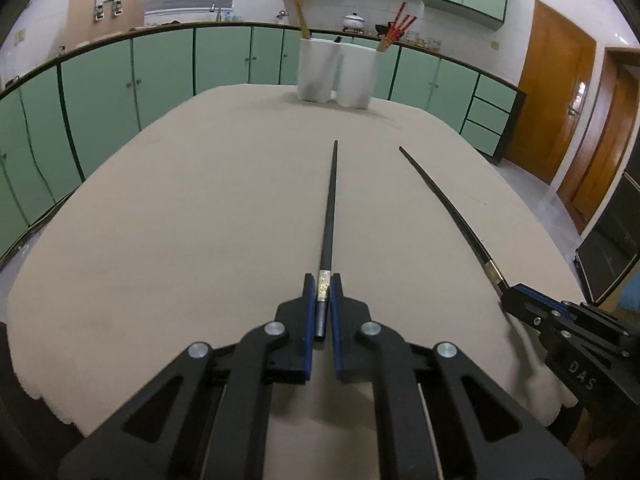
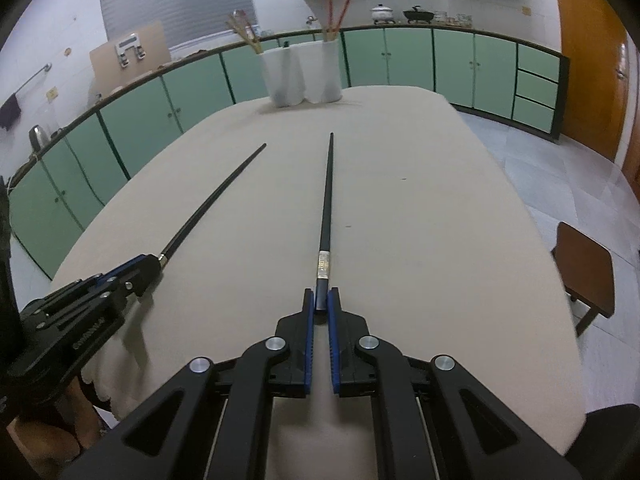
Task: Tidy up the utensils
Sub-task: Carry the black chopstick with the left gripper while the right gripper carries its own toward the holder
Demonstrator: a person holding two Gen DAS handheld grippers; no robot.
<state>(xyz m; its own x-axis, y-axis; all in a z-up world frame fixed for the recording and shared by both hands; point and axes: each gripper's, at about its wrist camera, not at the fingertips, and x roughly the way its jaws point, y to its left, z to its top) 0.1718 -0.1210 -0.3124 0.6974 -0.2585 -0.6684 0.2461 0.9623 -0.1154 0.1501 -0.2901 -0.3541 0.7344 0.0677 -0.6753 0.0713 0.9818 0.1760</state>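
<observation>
Black chopsticks, one in each tool, point up the beige-covered bench toward two white holders at its far end. The left tool is clenched on the gold-banded end of the left chopstick, the right tool likewise on the right chopstick. Both sticks lie low over the cloth, near each other. Wooden and red utensils stand in the holders.

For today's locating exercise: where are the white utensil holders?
In both wrist views, the white utensil holders stand together at the table's far end, beyond both chopsticks' tips.
</observation>
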